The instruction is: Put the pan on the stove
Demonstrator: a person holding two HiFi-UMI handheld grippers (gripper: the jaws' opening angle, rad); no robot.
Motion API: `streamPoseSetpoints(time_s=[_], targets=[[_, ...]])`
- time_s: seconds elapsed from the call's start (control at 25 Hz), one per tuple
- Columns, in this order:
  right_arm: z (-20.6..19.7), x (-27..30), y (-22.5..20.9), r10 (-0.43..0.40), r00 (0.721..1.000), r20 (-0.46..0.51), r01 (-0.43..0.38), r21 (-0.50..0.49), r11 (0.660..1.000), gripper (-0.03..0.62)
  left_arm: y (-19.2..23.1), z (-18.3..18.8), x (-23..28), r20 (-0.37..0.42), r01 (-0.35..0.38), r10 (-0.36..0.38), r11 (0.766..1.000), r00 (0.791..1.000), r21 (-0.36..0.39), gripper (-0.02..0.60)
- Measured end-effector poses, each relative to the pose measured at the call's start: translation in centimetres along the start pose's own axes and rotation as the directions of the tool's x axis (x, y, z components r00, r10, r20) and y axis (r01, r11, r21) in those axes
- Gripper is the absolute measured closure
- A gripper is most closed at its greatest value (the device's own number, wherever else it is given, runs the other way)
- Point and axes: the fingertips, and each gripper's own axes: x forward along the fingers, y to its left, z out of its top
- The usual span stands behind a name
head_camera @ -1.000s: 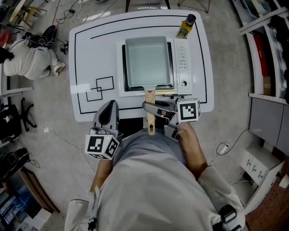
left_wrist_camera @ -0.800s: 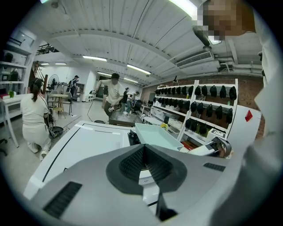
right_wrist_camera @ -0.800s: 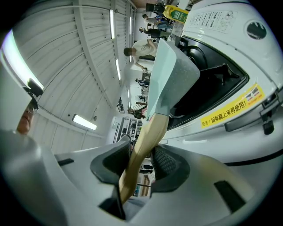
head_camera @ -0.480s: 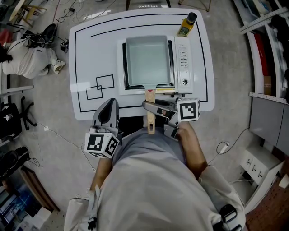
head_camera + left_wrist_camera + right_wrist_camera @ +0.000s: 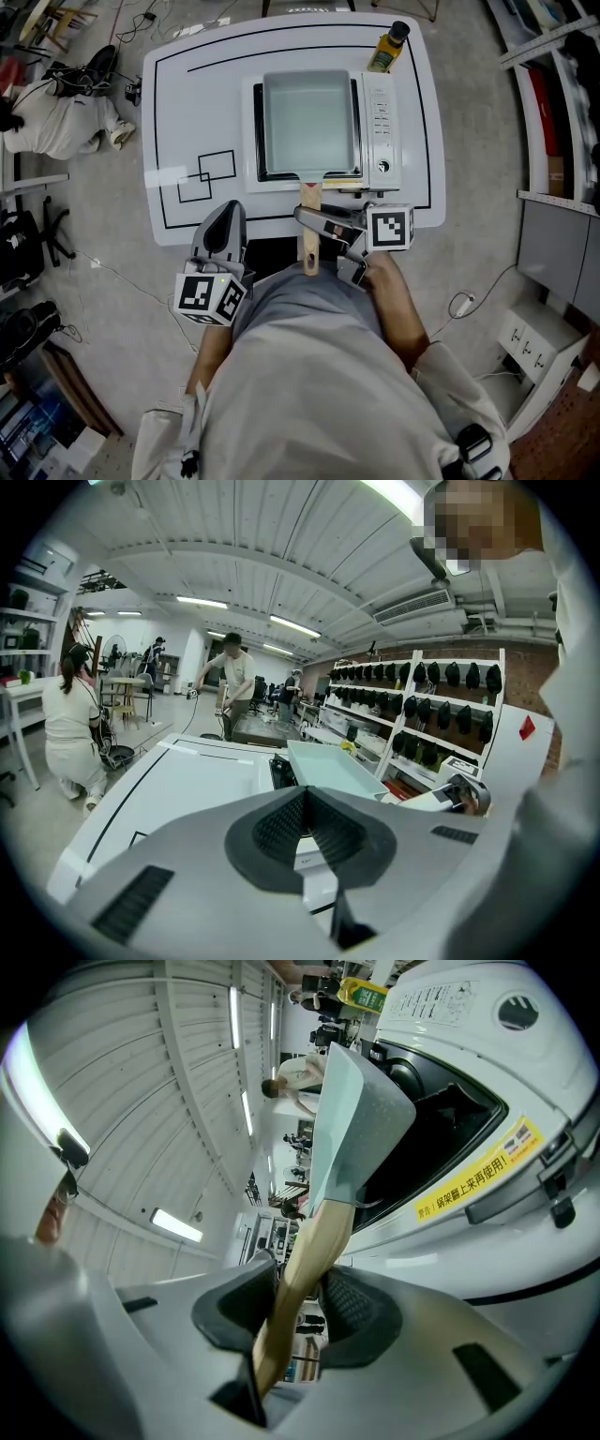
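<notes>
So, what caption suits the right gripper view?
Right gripper grips the wooden handle of the pan sitting on the stove.

This is a big open lab or workshop hall, not a home kitchen. Ahead of the left gripper (image 5: 305, 794) lies a white table (image 5: 178, 789) marked with black lines (image 5: 202, 178), bearing a lone countertop stove (image 5: 380, 122). Beyond it and to the gripper's left, people (image 5: 232, 682) work at other benches. One in white (image 5: 73, 719) crouches on the bare concrete floor (image 5: 103, 234), where cables (image 5: 461, 306) trail. To the gripper's right, racks (image 5: 441, 700) of black gear line a brick wall (image 5: 520, 672). Overhead are a ribbed white ceiling (image 5: 234, 564), strip lights (image 5: 197, 602) and an air-conditioning unit (image 5: 417, 607).
</notes>
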Motion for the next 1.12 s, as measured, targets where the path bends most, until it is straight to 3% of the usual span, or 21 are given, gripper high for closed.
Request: streamPoseSetpoints(time_s=[0.68, 1.12], targets=[[0.1, 0.3, 0.5, 0.03, 0.999, -0.027, -0.029, 0.015, 0.999, 0.447, -1.0, -0.4, -0.5, 0.01, -0.002, 0.002, 1.0, 1.0, -0.007, 0.575], [-0.4, -0.1, 0.9, 0.047, 0.998, -0.05, -0.046, 0.033, 0.998, 0.413, -1.5, -0.6, -1.2, 0.03, -0.013, 0.014, 1.0, 0.999, -0.026, 0.575]])
